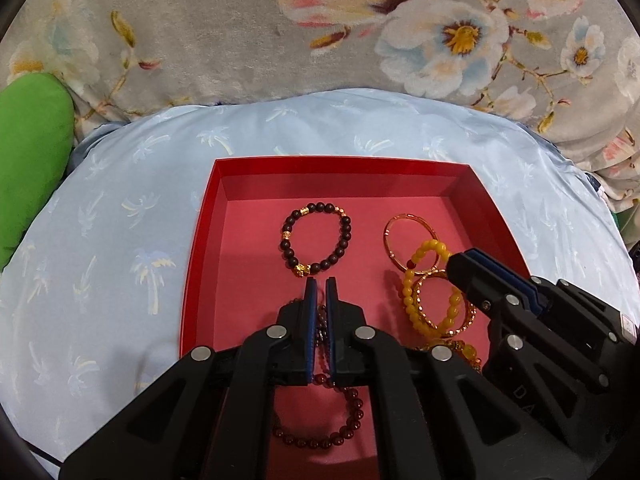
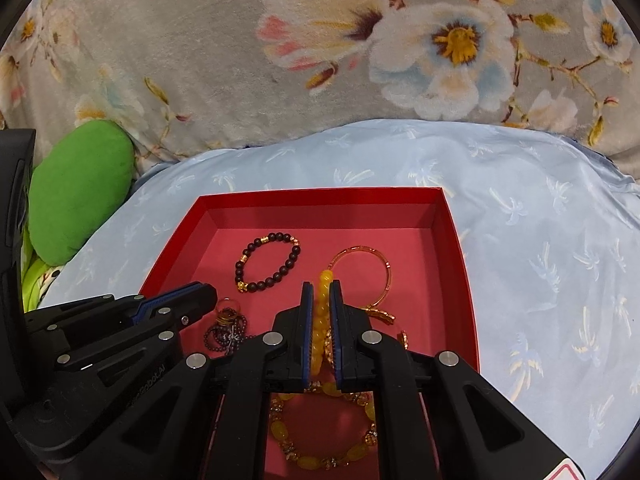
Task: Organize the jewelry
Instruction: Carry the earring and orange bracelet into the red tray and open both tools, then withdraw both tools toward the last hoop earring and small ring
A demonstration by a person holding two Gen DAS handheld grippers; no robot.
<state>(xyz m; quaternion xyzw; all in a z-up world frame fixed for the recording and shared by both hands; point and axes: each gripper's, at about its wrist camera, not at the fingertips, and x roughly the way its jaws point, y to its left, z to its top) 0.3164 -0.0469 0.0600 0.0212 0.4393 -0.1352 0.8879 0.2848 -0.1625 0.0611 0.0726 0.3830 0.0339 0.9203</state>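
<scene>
An open red box (image 1: 344,165) lies on a light blue pillow. In the left wrist view my left gripper (image 1: 320,285) is shut on a dark red bead bracelet (image 1: 357,402), whose loop hangs below the fingers over the box floor. In the right wrist view my right gripper (image 2: 321,286) is shut on a yellow bead bracelet (image 2: 320,320) standing between its pads. A dark bead bracelet with gold beads (image 1: 318,240) lies flat further back in the box, beside a thin gold bangle (image 1: 407,216). The right gripper (image 1: 454,264) also shows in the left wrist view, over the yellow beads (image 1: 407,288).
A yellow and gold bead bracelet (image 2: 316,462) lies at the near end of the red box (image 2: 320,194), and a small heap of dark beads with a ring (image 2: 228,332) on its left. The palm-print pillow (image 1: 120,220) surrounds the box. A green cushion (image 1: 32,152) lies left, a floral blanket (image 1: 200,40) behind.
</scene>
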